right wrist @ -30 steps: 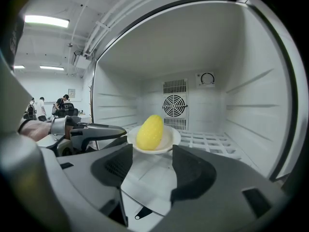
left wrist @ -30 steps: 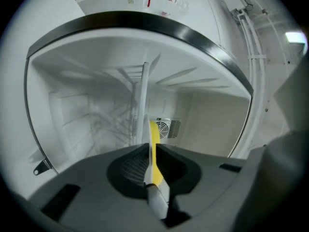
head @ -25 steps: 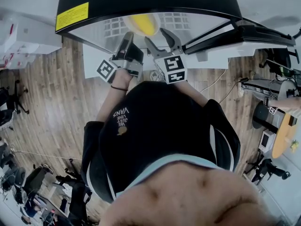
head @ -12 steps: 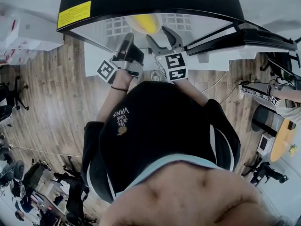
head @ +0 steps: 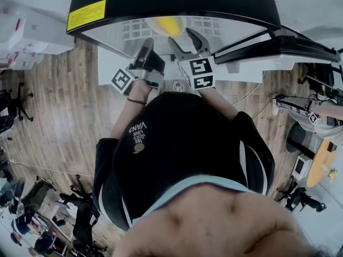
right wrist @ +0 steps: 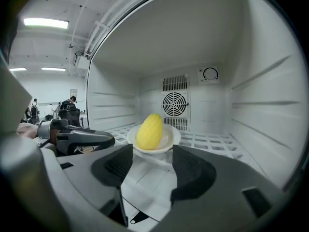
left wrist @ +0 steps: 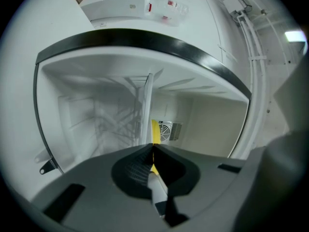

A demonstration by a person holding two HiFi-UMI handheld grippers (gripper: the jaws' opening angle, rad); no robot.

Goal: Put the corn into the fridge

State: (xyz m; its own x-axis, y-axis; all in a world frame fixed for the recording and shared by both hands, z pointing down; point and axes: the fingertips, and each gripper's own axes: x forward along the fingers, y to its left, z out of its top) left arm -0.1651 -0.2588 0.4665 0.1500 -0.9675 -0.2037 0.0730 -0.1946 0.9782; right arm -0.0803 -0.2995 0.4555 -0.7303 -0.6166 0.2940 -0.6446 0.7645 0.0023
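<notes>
Corn placement looked done. The yellow cob of corn (right wrist: 149, 131) lay on a small white round plate (right wrist: 175, 136), which sat on the white wire shelf (right wrist: 212, 141) inside the open white fridge (right wrist: 260, 105), in front of the round fan grille (right wrist: 175, 104) on the back wall.

Right gripper (right wrist: 152, 161): jaws spread wide with nothing between them. Plate and corn were just ahead of the tips, not touching either jaw.

Left gripper (left wrist: 152, 149): jaws pressed together, gripping nothing that I could make out. The yellow sliver above the tips was the corn further in. It hovered at the fridge mouth, to the left of the right gripper.

My read of the step: release finished, retreat phase. The next move calls for drawing the right gripper straight back, level, so the lower jaw doesn't catch the plate rim or the shelf wires. After that, the door (head: 289, 44), apparently swung out on the right in the head view, needs shutting.
</notes>
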